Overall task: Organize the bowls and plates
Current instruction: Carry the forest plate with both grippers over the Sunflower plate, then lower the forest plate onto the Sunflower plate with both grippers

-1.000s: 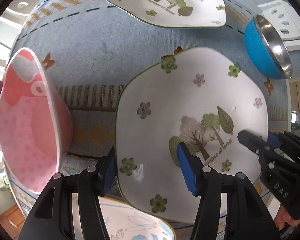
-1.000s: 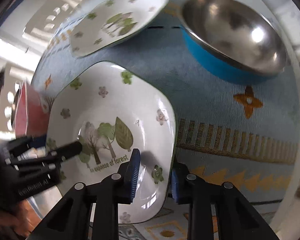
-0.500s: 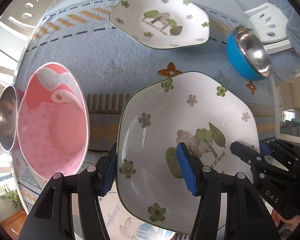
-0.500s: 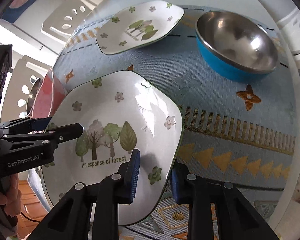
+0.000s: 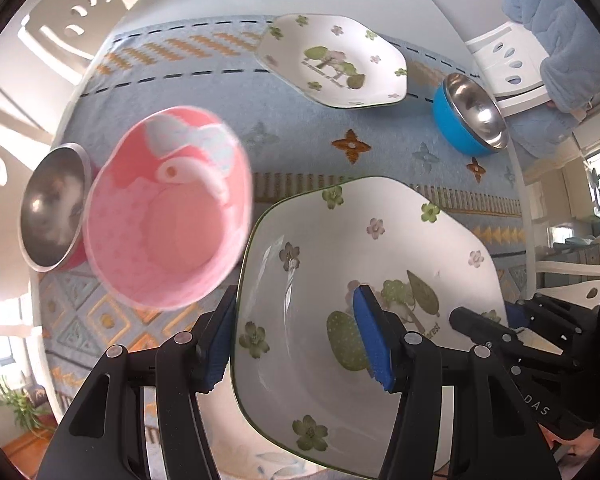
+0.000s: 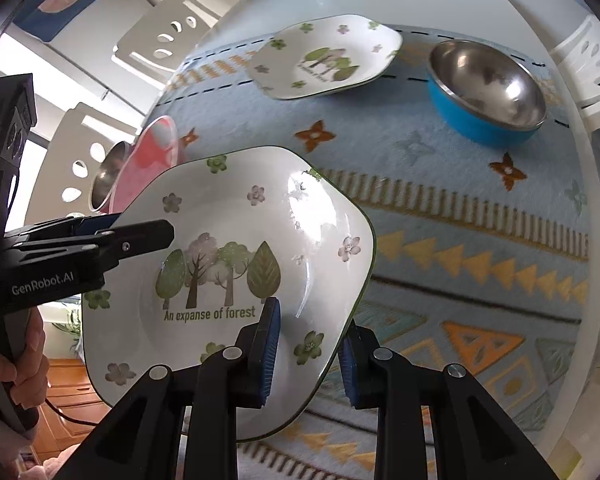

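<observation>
Both grippers clamp opposite rims of a flowered plate [image 6: 228, 264], left gripper [image 5: 296, 344] and right gripper [image 6: 306, 354] holding it clear above the tablecloth [image 6: 460, 208], where uneven pull could let it slip.

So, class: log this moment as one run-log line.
left gripper: gripping forest plate | right gripper: gripping same plate | plate: lifted
</observation>
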Tool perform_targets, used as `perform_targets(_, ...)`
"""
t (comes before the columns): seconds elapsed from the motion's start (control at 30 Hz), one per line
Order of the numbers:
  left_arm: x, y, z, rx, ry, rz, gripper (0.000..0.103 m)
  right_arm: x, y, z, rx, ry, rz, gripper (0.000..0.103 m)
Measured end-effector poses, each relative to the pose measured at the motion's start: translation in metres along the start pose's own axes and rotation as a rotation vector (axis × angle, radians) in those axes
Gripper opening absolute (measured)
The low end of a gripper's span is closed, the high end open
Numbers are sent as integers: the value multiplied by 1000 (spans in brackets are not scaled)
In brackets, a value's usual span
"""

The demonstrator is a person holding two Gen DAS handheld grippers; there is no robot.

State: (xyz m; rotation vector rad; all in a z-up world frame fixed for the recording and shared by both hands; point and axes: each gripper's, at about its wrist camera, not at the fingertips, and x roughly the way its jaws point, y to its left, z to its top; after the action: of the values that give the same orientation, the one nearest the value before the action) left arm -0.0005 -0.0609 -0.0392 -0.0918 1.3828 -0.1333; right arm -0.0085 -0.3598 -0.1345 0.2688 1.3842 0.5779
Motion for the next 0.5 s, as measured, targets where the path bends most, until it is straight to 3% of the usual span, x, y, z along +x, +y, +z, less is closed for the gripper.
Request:
perform_targets(0.2, -9, 32, -23, -36, -9, -2, 53, 10, 48, 6, -25, 23, 36, 26)
perform_targets(0.5, -3, 65, -59, -71, 29, 2, 53, 37, 87, -5, -76, 75, 29, 26)
